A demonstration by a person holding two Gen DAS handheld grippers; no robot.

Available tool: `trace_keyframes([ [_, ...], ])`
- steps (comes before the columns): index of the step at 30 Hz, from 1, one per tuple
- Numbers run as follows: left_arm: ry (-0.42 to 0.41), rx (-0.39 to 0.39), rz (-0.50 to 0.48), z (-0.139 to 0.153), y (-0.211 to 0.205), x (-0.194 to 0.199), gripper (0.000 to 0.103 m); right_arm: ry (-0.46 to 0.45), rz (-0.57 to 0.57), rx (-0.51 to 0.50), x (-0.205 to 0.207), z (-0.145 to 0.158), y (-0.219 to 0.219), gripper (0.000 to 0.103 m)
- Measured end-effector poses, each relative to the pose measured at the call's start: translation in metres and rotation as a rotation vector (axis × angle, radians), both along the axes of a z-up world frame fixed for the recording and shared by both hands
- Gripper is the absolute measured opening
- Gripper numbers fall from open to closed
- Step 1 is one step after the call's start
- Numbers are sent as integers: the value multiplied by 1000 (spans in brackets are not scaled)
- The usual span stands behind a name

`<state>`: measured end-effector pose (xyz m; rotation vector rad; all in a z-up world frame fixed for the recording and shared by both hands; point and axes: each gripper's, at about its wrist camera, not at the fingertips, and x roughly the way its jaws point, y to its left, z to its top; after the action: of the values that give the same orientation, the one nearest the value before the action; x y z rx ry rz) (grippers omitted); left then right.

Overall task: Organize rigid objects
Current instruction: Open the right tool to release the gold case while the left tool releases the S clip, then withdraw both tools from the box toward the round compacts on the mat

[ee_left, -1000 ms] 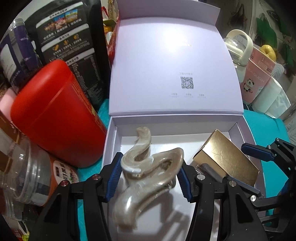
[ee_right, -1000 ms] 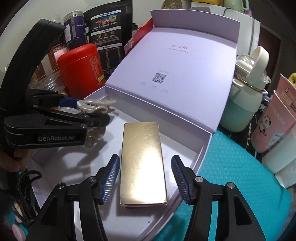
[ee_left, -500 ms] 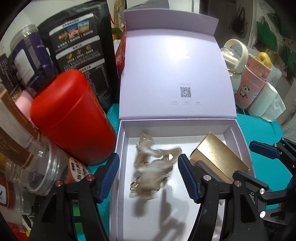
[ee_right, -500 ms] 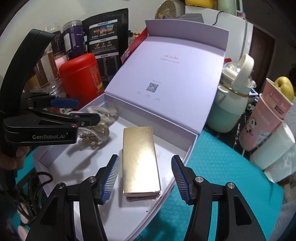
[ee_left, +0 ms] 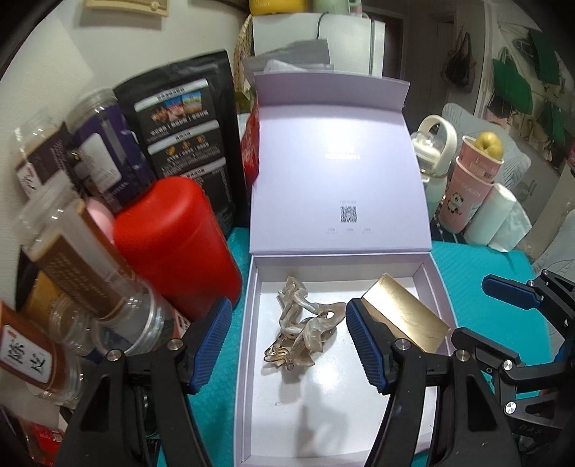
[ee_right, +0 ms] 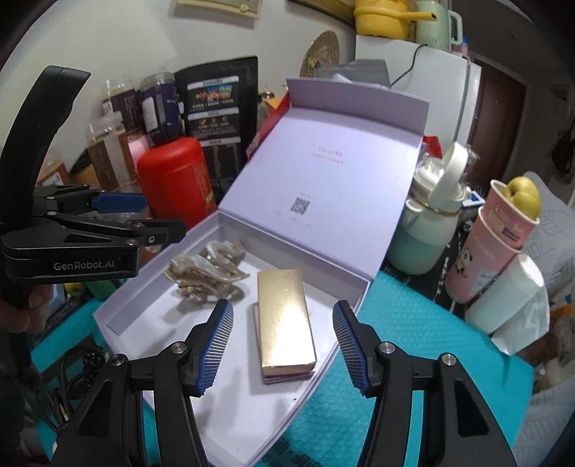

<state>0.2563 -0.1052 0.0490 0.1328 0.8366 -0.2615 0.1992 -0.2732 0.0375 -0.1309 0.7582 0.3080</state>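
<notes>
Item: pale lilac hinged cardboard gift box (ee_right: 118,316), lid propped open on the teal-matted tabletop (ee_right: 424,345), serving as the collecting place. Contents: pearly beige plastic hair claw clip (ee_left: 303,328) lying loose beside a flat gold foil rectangular carton (ee_right: 285,314), apart. Left gripper (ee_left: 285,345) and right gripper (ee_right: 282,346) both spread, holding nothing, poised above the box.

Bare box floor (ee_left: 323,406) ahead; red canister (ee_left: 176,244) close left, raised lid (ee_left: 337,179) behind

I'm in a home: a white fridge (ee_right: 442,93) at upper right holds a yellow pot (ee_right: 382,16) and kettle (ee_right: 433,21), snack jars (ee_left: 90,251) crowding the left.
</notes>
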Motion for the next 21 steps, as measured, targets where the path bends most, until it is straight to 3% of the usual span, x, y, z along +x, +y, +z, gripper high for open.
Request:
trace_keyframes([
  [21,-134,-13,37,59,32,-84,66,-151,25,9,-81,58,23,73],
])
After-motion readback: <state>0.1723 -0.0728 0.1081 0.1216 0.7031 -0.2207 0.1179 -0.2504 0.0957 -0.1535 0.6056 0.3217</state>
